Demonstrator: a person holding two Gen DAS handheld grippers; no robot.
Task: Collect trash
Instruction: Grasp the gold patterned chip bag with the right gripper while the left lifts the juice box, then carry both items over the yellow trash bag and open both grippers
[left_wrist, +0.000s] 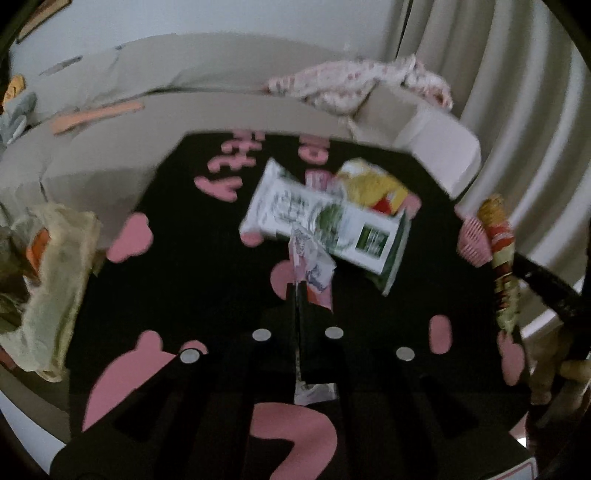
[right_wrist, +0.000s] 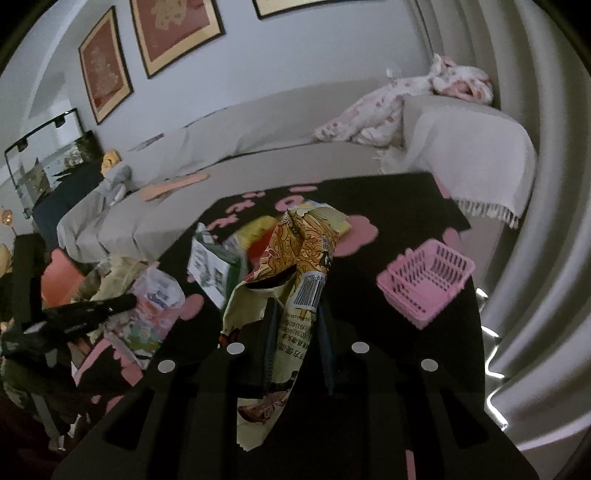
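Note:
My left gripper (left_wrist: 297, 284) is shut on a small crumpled pink and white wrapper (left_wrist: 312, 264), held above the black table (left_wrist: 192, 266) with pink shapes. Just beyond it lie a white and green carton (left_wrist: 325, 218) and a yellow snack bag (left_wrist: 373, 186). My right gripper (right_wrist: 295, 306) is shut on a yellow noodle packet (right_wrist: 303, 251) with a barcode, held above the same table (right_wrist: 413, 206). A small pink basket (right_wrist: 428, 280) stands on the table to its right. The left gripper (right_wrist: 122, 302) and its wrapper (right_wrist: 147, 314) show at left in the right wrist view.
A grey sofa (right_wrist: 258, 147) with a pink-patterned cloth (right_wrist: 369, 114) runs behind the table. Curtains (right_wrist: 535, 184) hang at the right. A crumpled pale bag (left_wrist: 55, 277) sits at the table's left edge. The noodle packet (left_wrist: 502, 258) and pink basket (left_wrist: 474, 240) show at right in the left wrist view.

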